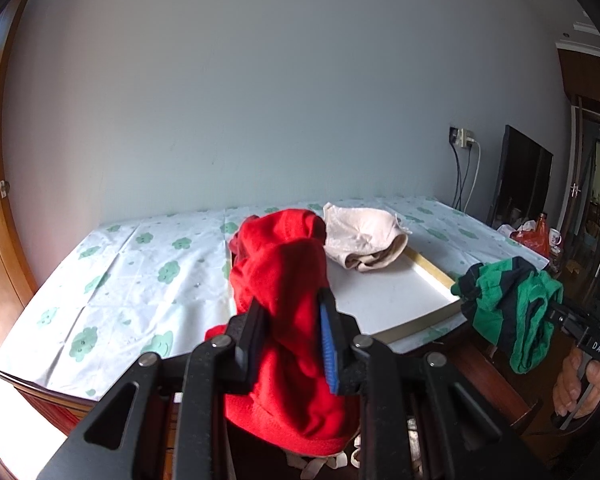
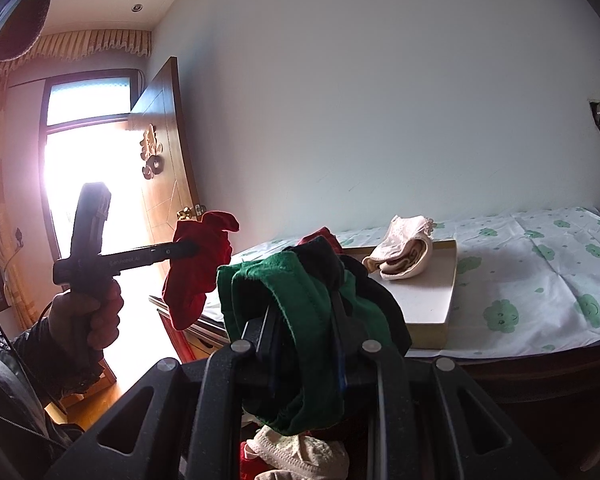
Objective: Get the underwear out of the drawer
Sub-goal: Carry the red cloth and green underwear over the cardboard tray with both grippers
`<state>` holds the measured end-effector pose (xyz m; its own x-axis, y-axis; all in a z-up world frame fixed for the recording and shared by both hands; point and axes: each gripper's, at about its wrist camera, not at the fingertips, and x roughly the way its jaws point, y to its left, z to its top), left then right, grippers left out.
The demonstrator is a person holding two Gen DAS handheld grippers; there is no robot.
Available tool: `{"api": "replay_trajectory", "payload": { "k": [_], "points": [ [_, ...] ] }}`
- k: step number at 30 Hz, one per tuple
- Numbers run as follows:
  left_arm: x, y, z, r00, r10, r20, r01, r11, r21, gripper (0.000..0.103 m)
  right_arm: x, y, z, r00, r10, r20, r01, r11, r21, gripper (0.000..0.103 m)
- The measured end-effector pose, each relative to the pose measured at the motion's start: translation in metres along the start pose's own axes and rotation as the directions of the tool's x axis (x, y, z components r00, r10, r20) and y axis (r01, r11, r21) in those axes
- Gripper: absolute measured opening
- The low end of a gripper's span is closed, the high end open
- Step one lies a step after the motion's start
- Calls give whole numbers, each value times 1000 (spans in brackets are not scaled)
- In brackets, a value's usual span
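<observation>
Fingers [image 1: 330,344] of our left gripper [image 1: 292,340] clamp the red pair [image 1: 284,280], which hangs long-axis down, bunched at twelve o'clock. Our right gripper [image 2: 304,336] pinches the green pair [image 2: 300,308] the same way. Both garments hang clear of the drawer [image 2: 300,456] below, where more underwear lies. The tray [image 1: 400,300] with the beige pair [image 1: 360,240] sits at one o'clock from the left, eleven to one from the right; we judge the right hand nearer.

White letters "DAS" on the black body of the right claw [image 1: 556,314] at 4 o'clock in the left wrist view, faint small lettering along the left claw [image 2: 198,249] at 9 o'clock, too blurred to read
</observation>
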<state>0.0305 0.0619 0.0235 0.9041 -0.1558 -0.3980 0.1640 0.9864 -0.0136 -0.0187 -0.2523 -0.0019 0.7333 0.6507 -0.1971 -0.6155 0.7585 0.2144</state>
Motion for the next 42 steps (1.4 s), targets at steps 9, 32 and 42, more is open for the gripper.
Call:
{"api": "replay_trajectory", "payload": {
  "k": [9,32,42],
  "points": [
    [0,-1,6,1000,-4,16,4,1000,6,22,-3,0,7,1000,-17,23,17,1000,-6,22],
    [16,3,18,1000,-19,-7,19,1000,-1,22,-5,-14,16,997,-71,43,69,997,44,22],
    [34,8,28,999,-29,-31,29,1000,-3,22,-4,-18,27,993,-116,31,114,992,54,22]
  ]
}}
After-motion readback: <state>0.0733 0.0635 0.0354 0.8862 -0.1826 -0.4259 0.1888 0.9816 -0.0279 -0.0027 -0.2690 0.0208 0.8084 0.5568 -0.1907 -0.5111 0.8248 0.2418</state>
